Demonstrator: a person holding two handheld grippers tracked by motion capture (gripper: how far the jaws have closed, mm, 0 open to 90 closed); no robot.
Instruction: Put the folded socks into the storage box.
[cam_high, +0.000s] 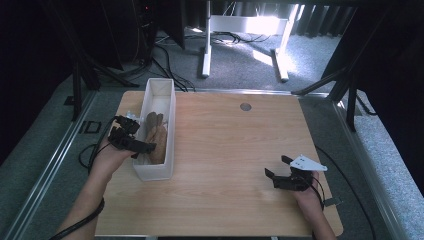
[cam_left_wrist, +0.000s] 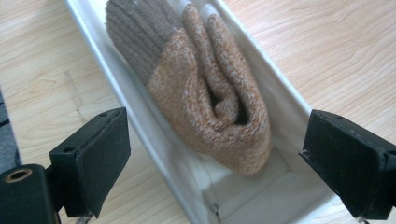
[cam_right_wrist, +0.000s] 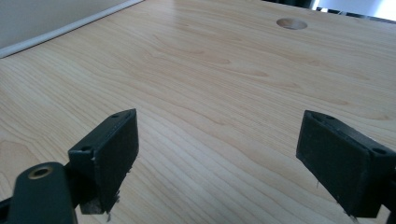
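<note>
We note the left gripper (cam_high: 131, 134) poised over the white bin (cam_high: 171, 107) above the folded socks (cam_left_wrist: 210, 88), jaws apart; the right gripper (cam_high: 280, 167) rests low on the worktop (cam_high: 230, 145), jaws spread, empty.

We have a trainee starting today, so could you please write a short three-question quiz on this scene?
1. True or false: the left gripper is shut on the sock.
2. Where does the sock lie: A on the table, B in the white bin, C on the floor?
3. What lies between the right gripper jaws?

Key: 1 false, its jaws stand open astride the bin; 2 B; 3 only bare table.
</note>
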